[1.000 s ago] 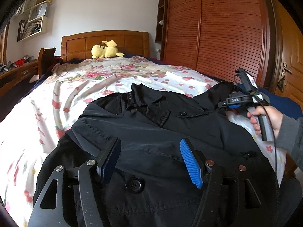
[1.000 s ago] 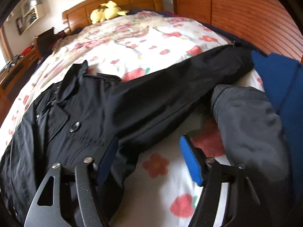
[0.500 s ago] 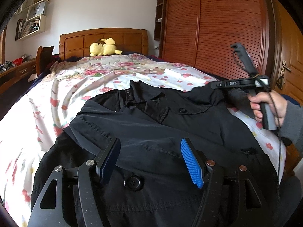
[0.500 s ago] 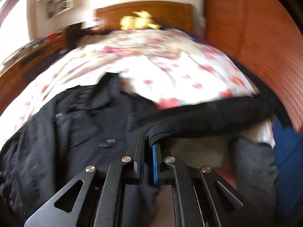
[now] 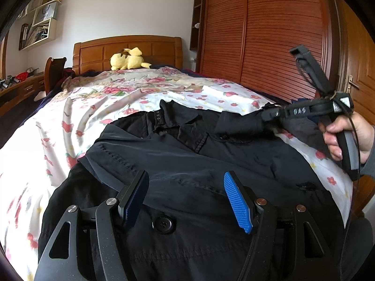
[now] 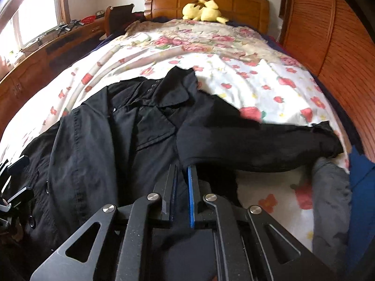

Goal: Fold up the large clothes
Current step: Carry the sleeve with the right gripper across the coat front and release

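A large black coat lies face up on the floral bed sheet, collar toward the headboard. My left gripper is open and empty, hovering over the coat's lower front near a button. My right gripper is shut on the coat's right sleeve and holds it lifted over the coat's right side; in the left wrist view it shows at the right, held by a hand, with the sleeve hanging from it.
A yellow plush toy sits by the wooden headboard. A wooden wardrobe runs along the right of the bed. A grey garment and blue cloth lie at the bed's right edge. A desk stands left.
My right gripper closed on the sleeve and carried it up and leftward over the coat. My left gripper stayed open in about the same place.
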The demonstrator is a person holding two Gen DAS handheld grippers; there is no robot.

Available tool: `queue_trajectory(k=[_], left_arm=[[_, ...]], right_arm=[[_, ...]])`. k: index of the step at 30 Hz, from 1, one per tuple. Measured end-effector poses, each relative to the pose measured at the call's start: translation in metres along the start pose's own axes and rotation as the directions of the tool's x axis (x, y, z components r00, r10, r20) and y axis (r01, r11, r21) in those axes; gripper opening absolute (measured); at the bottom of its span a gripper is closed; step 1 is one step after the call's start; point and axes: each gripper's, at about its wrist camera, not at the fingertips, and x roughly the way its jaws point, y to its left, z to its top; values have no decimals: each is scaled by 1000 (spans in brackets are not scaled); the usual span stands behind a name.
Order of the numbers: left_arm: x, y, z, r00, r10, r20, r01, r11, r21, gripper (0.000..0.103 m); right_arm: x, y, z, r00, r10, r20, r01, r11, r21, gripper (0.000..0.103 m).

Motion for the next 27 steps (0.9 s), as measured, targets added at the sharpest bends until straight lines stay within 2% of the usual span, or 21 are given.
queue_trajectory(k=[1, 2, 4, 6, 8, 10, 18, 22, 26, 27], left_arm=[[0, 0, 0, 1000, 1, 0, -1, 1000, 3, 69], [-1, -1, 0, 1000, 0, 1, 0, 1000, 6, 69], [-1, -1, -1, 1000, -4, 0, 3, 1000, 8, 69], [0, -2, 0, 1000, -5, 0, 5, 1000, 11, 69], [0, -1, -1, 1000, -6, -1, 6, 1000, 12, 69], [-1, -1, -1, 1000, -7, -1, 7, 1000, 13, 69], [-1, -2, -1, 1000, -22, -7, 22, 1000, 17, 69], [-4, -2, -1, 1000, -12, 2, 12, 1000, 23, 69], [-7, -3, -2, 1000, -17, 9, 16, 999, 27, 69], [-7, -3, -3, 1000, -17, 9, 16, 999, 30, 69]], right_arm=[[-5, -4, 2, 1000, -12, 24, 12, 1000, 11, 25], [-11, -10, 4, 999, -18, 48, 16, 999, 34, 37], [-17, -22, 11, 996, -32, 83, 25, 996, 84, 46], [-17, -31, 17, 994, -59, 95, 48, 993, 112, 65], [-12, -41, 21, 993, -78, 89, 66, 988, 137, 72], [-1, -53, 23, 992, -108, 62, 96, 980, 176, 72], [47, -100, 1, 991, -118, -62, 132, 932, 338, 72], [71, -117, -9, 980, -145, -133, 186, 906, 379, 72], [86, -134, -12, 978, -132, -159, 192, 871, 452, 71], [88, -136, -12, 978, -131, -160, 191, 867, 460, 68]])
